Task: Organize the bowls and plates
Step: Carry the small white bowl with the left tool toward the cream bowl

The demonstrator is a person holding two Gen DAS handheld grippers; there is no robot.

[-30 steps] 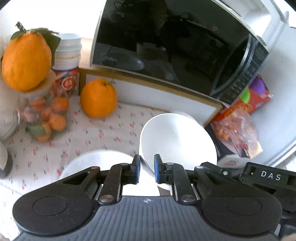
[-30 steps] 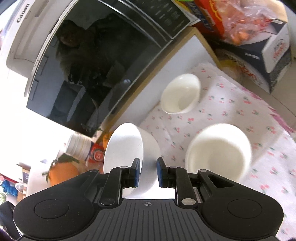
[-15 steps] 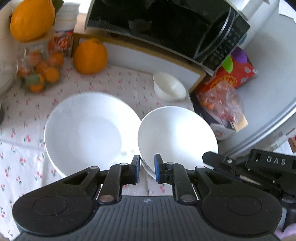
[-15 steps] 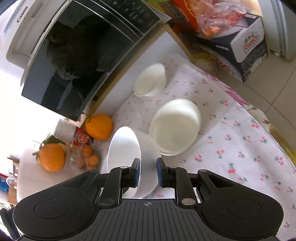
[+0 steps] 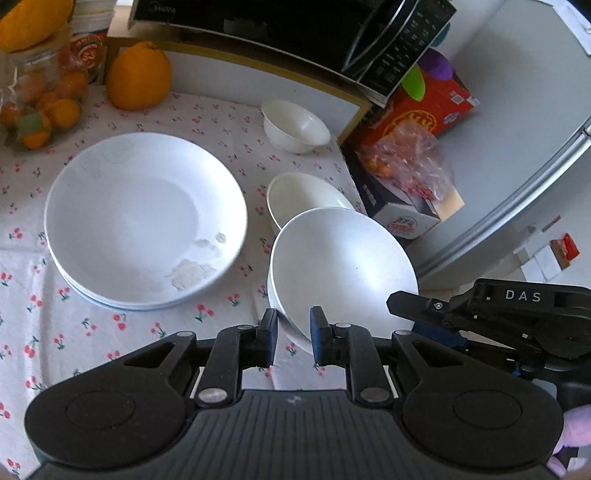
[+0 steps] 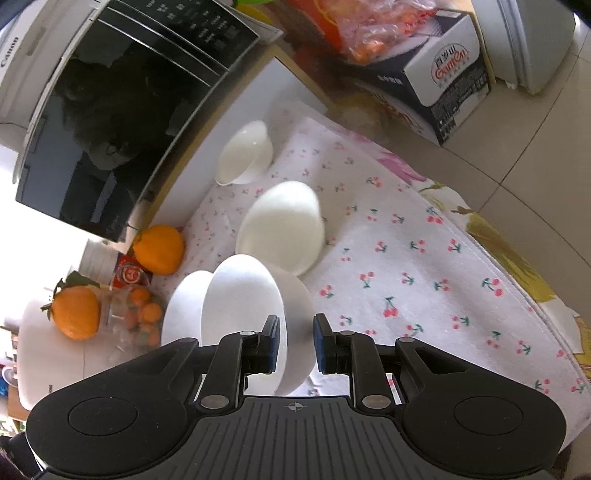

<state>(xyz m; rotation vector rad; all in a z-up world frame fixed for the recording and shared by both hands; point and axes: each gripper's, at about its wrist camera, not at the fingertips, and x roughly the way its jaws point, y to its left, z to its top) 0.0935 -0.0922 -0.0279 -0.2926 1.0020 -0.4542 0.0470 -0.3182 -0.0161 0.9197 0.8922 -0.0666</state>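
A white bowl [image 5: 340, 266] hangs tilted low over the cherry-print cloth, and both grippers grip it. My left gripper [image 5: 291, 338] is shut on its near rim. My right gripper [image 5: 404, 308] reaches in from the right onto the opposite rim. In the right wrist view the same bowl [image 6: 240, 314] stands on edge, its wall pinched in the right gripper [image 6: 293, 345]. A stack of large white plates [image 5: 144, 221] lies to the left. A cream medium bowl [image 5: 303, 195] sits just behind the held bowl, and a small bowl [image 5: 295, 125] is farther back.
A black microwave [image 5: 295, 26] on a white shelf runs along the back. A big orange [image 5: 138, 81] and a jar of small oranges [image 5: 37, 110] stand back left. Boxes with a snack bag [image 5: 402, 158] crowd the right. The table edge [image 6: 517, 266] drops to tiled floor.
Both grippers have carried the bowl back from the microwave and downward, tilting to look at the cloth. The plate stack and the two other bowls have come into view.
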